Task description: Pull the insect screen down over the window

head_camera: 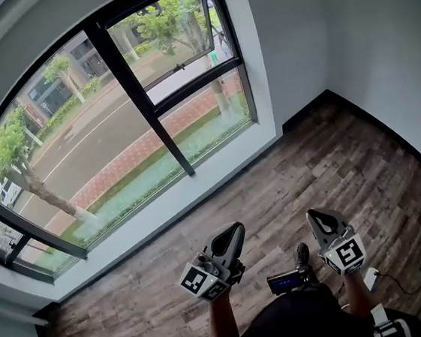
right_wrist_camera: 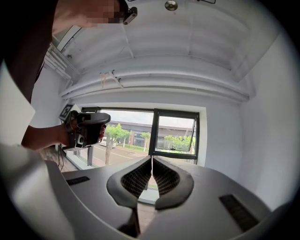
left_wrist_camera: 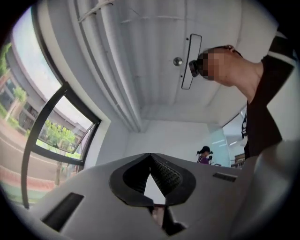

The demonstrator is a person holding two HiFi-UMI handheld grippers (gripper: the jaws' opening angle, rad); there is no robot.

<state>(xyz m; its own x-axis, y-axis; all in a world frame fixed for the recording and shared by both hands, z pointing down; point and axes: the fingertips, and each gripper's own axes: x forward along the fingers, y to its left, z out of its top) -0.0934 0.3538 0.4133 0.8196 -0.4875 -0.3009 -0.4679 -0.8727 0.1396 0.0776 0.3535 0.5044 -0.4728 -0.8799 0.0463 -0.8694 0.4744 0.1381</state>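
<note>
Well beyond the left gripper (head_camera: 235,233) and right gripper (head_camera: 316,218), both closed: the window (head_camera: 101,138).

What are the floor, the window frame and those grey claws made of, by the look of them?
The floor looks like wood-grain planks, maybe laminate: staggered brown matte boards. The window frame seems dark painted metal: slim, straight, black bars. The left gripper and right gripper look moulded grey plastic, smooth and matte; their black pads are ribbed, probably rubber.
</note>
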